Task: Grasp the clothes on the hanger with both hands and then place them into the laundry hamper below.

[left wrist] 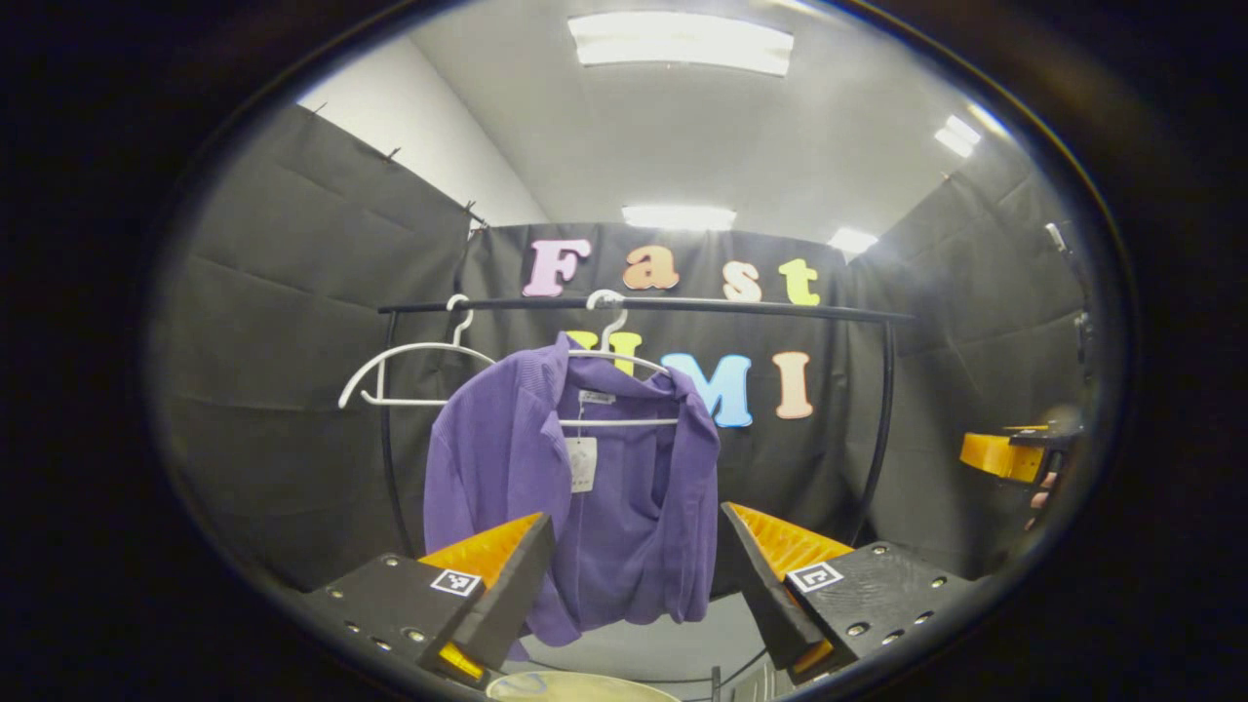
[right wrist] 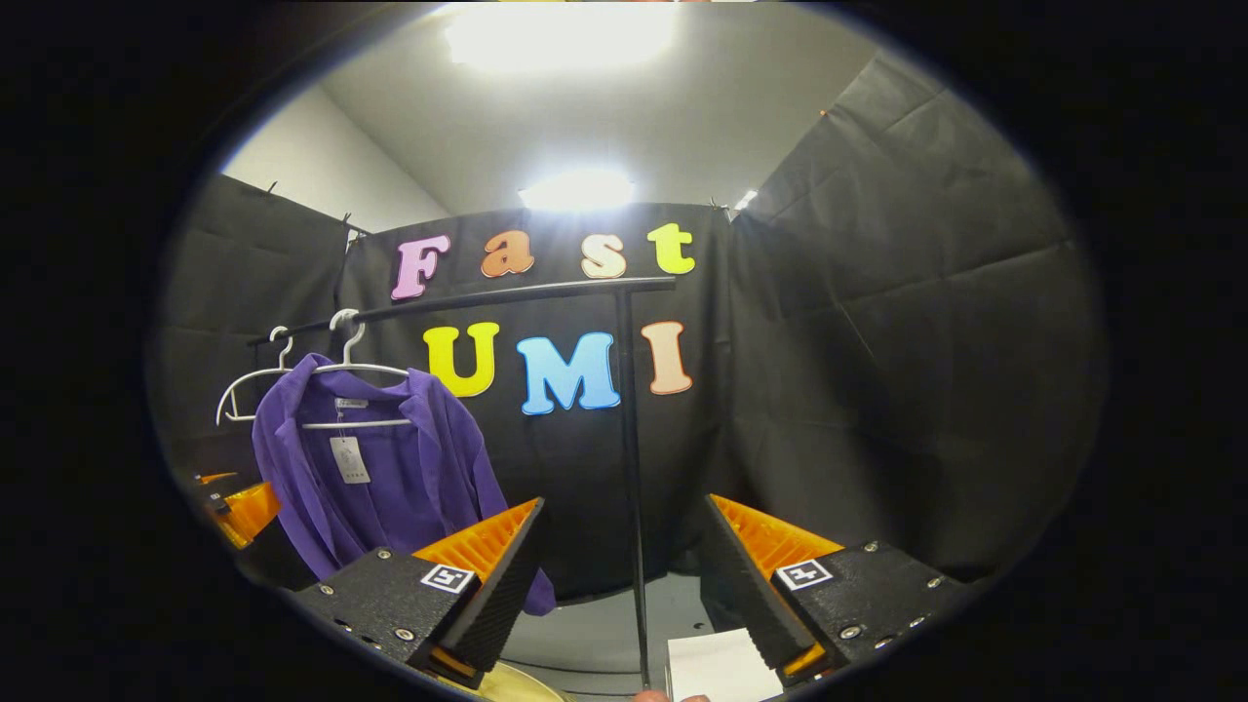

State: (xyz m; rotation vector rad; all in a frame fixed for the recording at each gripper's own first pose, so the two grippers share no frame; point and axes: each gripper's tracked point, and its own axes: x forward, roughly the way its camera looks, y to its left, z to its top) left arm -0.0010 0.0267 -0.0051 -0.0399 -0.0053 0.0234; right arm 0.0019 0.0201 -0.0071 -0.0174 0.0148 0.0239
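Observation:
A purple shirt (left wrist: 604, 487) hangs on a white hanger (left wrist: 624, 361) from a black rail (left wrist: 682, 305), with a paper tag at its collar. My left gripper (left wrist: 634, 585) is open just in front of the shirt's lower half, nothing between its fingers. In the right gripper view the shirt (right wrist: 390, 478) hangs to the left, and my right gripper (right wrist: 624, 575) is open, off to the shirt's right and apart from it. The pale rim of the hamper (left wrist: 575, 687) peeks in below the shirt. The right gripper (left wrist: 1004, 455) also appears far right in the left gripper view.
An empty white hanger (left wrist: 409, 370) hangs left of the shirt. The rack's upright post (right wrist: 632, 468) stands between the right gripper's fingers. A white sheet (right wrist: 717, 665) lies low beside it. Black cloth walls close in on all sides.

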